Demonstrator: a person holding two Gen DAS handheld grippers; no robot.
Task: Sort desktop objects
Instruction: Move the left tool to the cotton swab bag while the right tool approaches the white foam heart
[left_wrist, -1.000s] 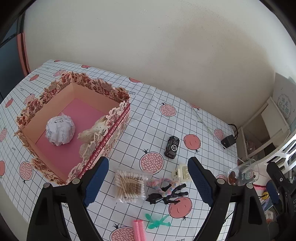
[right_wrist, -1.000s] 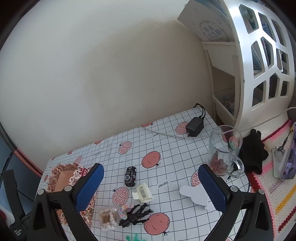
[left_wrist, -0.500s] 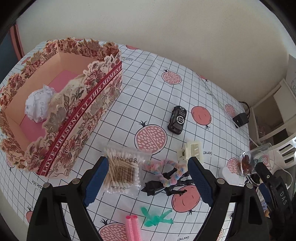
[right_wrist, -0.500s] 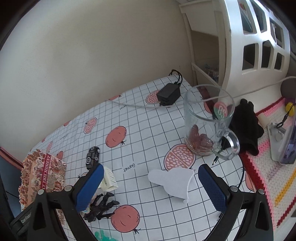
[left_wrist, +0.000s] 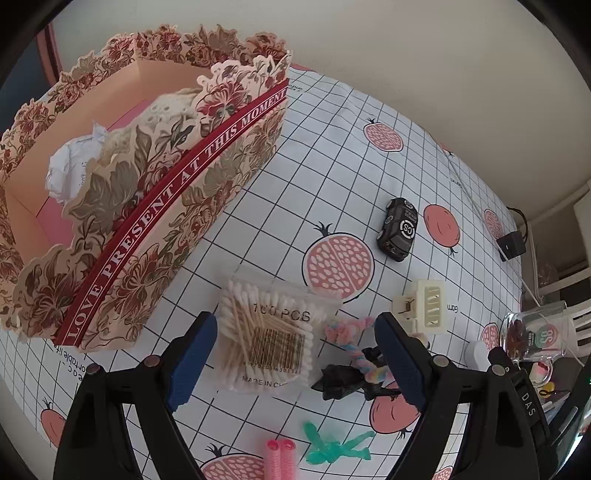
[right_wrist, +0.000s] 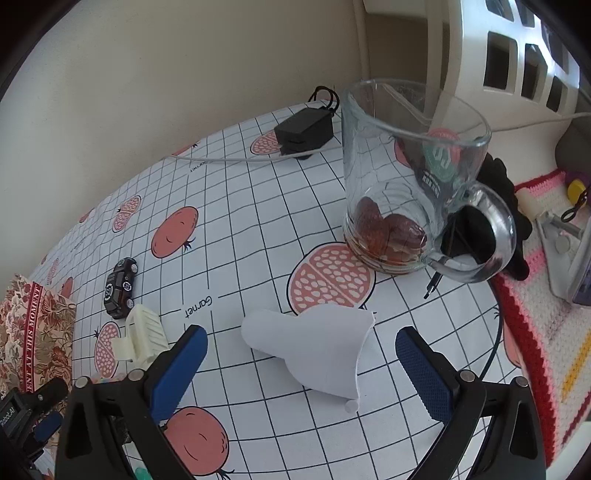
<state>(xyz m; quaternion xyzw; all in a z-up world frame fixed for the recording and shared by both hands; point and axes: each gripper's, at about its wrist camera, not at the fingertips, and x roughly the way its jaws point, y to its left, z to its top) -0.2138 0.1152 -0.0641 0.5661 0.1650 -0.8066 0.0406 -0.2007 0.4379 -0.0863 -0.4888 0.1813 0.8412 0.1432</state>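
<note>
Left gripper (left_wrist: 291, 354) jaws apart, straddling the clear crinkly plastic pack of cotton swabs (left_wrist: 271, 334) beside the floral cardboard box (left_wrist: 155, 221); light, slippery, squashy, so pinch across its middle. Right gripper (right_wrist: 301, 363) jaws apart around the white paper cone (right_wrist: 314, 349): flimsy.

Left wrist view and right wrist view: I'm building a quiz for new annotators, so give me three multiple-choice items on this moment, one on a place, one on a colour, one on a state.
1. Where does the swab pack lie?
A. in the box
B. on the cloth, between the left tool's fingers in view
C. inside the mug

2. What colour is the toy car?
A. black
B. yellow
C. white

3. How does the paper cup stand?
A. upright
B. upside down on its rim
C. on its side

Key: 1 B, since the pack rests on the checked cloth beside the box, framed by the open left tool. 2 A, since the car's body is black with a round white mark. 3 C, since the cup lies flat ahead of the open right tool, its mouth facing sideways, near the mug.
</note>
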